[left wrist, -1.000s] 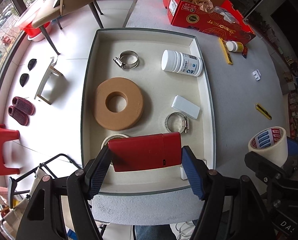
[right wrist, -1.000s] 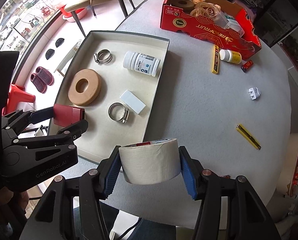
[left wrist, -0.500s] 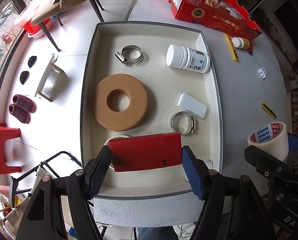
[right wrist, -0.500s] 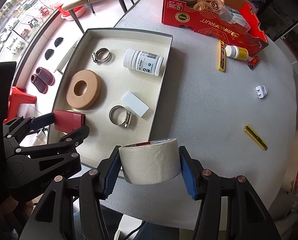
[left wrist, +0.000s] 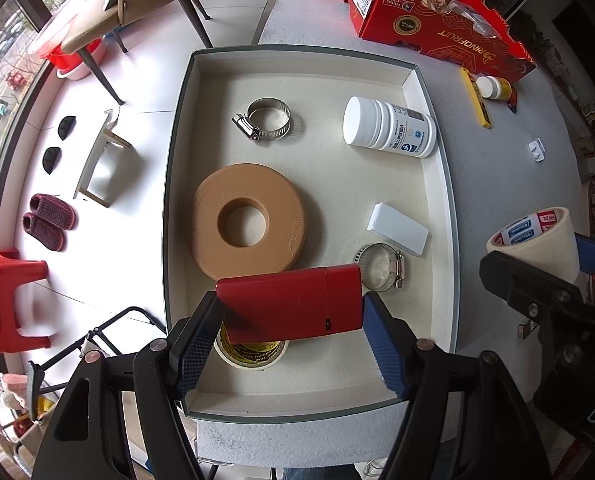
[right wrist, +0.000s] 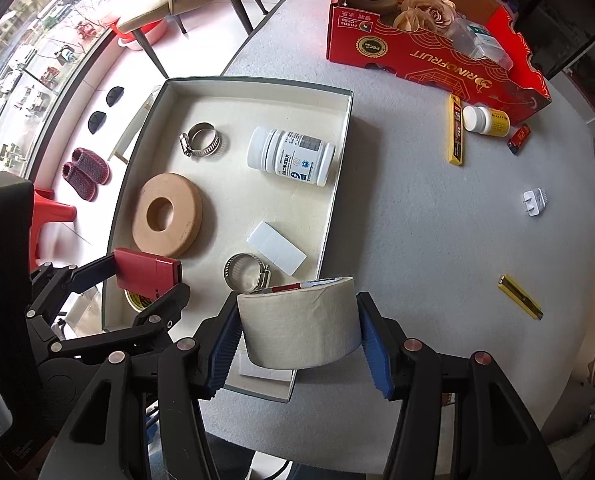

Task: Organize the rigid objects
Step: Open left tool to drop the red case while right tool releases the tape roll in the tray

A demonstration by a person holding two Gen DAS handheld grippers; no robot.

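Clamping red case point(left wrist: 291, 304) end-to-end in left gripper point(left wrist: 293, 332), masking tape roll point(right wrist: 299, 322) across its sides in right gripper point(right wrist: 297, 336); both rigid, light, case likely slick.

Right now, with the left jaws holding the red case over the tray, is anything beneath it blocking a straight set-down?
Yes. A tape roll with a black-and-yellow core lies on the tray floor right under the red case. The tan ring and a hose clamp lie just beyond it.

left wrist: above tray point(left wrist: 437, 184), looking down | right wrist: likewise, rightward | shared: tray
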